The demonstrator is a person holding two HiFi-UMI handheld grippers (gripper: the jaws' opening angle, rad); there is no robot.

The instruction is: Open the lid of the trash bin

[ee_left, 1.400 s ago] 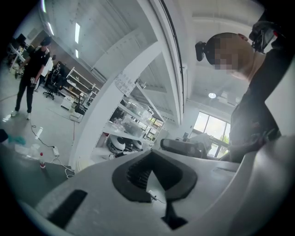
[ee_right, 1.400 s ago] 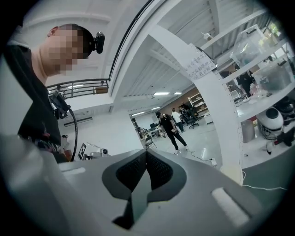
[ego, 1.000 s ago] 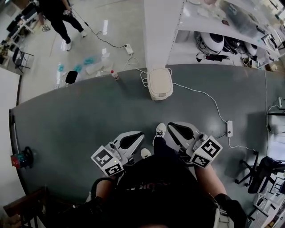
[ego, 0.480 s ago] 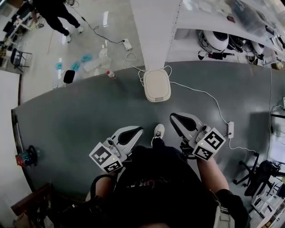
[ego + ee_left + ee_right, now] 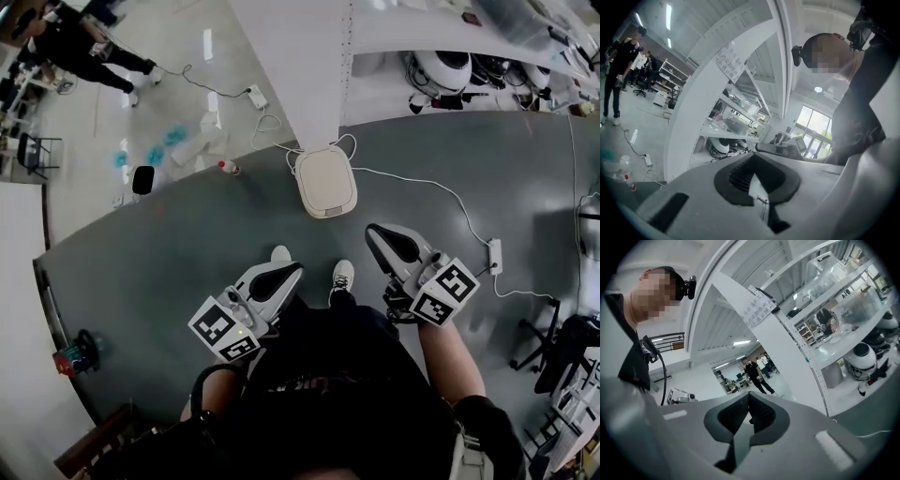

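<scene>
Bin (image 5: 325, 181) sits on the grey floor (image 5: 159, 253) at the foot of the white pillar (image 5: 300, 66). Its lid looks down flat from above, though the seam is too small to confirm. A white cable (image 5: 422, 192) runs from behind the bin to a power strip (image 5: 494, 255).

Left gripper (image 5: 284, 273): jaws clenched, nothing between them. Right gripper (image 5: 380, 236): also clenched, empty. Both are held low and about level, pointing toward the bin but well apart from it. One shoe (image 5: 342, 275) shows between them. Another person (image 5: 84, 52) stands far off at upper left.
</scene>
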